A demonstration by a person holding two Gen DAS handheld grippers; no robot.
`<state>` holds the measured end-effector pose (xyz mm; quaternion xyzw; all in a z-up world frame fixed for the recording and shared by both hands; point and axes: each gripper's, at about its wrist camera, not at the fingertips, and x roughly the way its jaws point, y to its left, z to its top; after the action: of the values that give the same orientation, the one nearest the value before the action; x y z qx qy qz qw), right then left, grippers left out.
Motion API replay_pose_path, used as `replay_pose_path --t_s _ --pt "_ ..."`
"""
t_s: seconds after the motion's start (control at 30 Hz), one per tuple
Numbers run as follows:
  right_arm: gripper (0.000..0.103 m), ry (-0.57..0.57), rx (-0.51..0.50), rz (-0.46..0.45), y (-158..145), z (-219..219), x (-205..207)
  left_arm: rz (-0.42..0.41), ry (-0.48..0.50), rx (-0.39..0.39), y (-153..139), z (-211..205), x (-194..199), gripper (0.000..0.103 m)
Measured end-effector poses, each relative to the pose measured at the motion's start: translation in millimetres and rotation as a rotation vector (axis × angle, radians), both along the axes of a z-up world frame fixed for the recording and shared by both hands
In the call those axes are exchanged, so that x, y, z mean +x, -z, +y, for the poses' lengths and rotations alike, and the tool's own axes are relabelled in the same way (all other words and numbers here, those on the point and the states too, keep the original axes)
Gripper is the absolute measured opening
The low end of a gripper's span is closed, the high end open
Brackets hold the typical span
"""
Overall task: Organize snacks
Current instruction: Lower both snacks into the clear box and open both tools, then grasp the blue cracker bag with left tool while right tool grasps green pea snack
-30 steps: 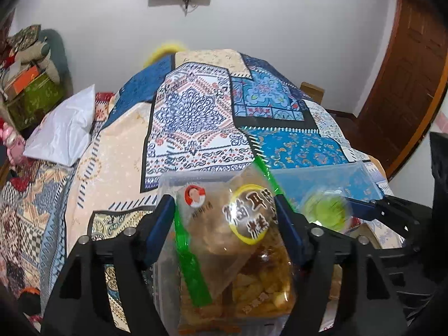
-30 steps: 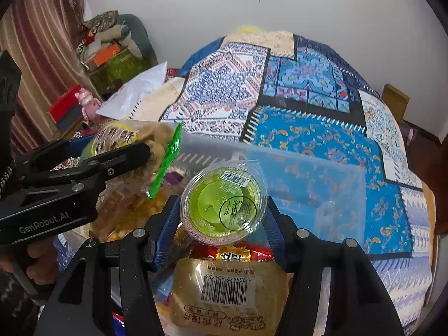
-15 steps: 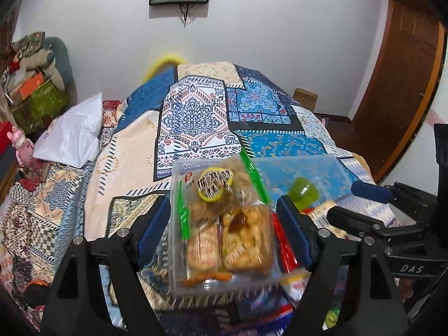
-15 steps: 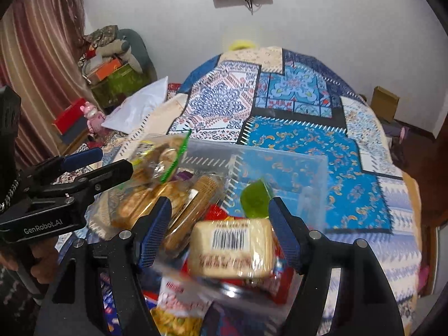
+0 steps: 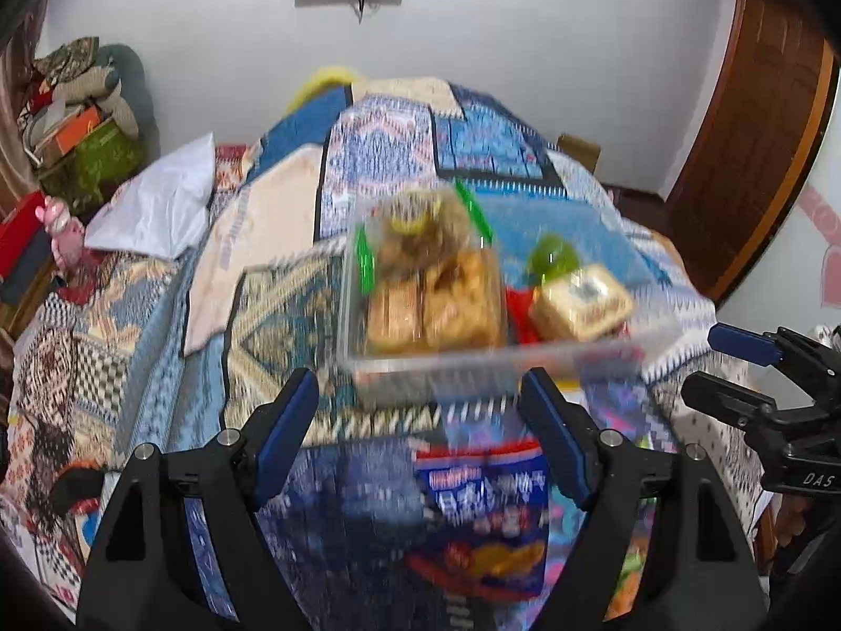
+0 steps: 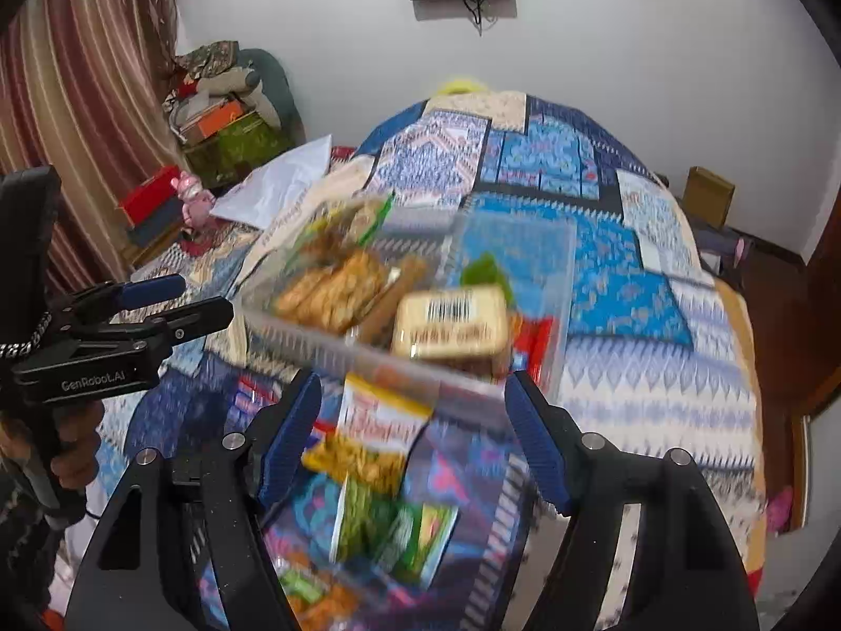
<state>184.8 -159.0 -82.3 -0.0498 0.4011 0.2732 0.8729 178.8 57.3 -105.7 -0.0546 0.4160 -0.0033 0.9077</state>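
Clear plastic bin (image 5: 489, 363) of snacks sits on the patchwork bed (image 5: 273, 242), just beyond both tongs. Left tongs (image 5: 418, 410) and right tongs (image 6: 412, 410) released, empty. Loose snack packets (image 6: 368, 447) lie nearest, directly beneath the right tongs; bin's long axis runs left-right.

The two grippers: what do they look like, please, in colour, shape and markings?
Both are black plastic frames with silver screws and two fingers lined with ribbed blue pads. The left gripper shows white "GenRobot.AI" lettering on its side in the right wrist view. The right gripper shows white "DAS" lettering in the left wrist view. No cables are visible.
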Motion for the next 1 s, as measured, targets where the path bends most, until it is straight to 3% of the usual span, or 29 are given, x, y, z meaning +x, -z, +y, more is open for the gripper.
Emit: replay_pose_path --t_s 0.27,0.5,0.8,0.93,1.0 --pt "0.07 -0.019 -0.002 0.158 56 -8 -21 0.051 0.033 -0.024 30 -7 -32 0.079" --pt "0.07 -0.006 0.034 0.228 76 -9 -25 0.076 0.084 -0.055 48 -19 -45 0.079" --pt "0.07 -0.022 0.005 0.209 88 0 -24 0.146 0.111 -0.115 69 -27 -29 0.08" --pt "0.059 -0.029 0.025 0.196 86 -4 -26 0.157 0.104 -0.162 75 -24 -25 0.08" --pt "0.052 -0.036 0.033 0.182 84 -7 -28 0.155 0.113 -0.167 77 -27 -25 0.073"
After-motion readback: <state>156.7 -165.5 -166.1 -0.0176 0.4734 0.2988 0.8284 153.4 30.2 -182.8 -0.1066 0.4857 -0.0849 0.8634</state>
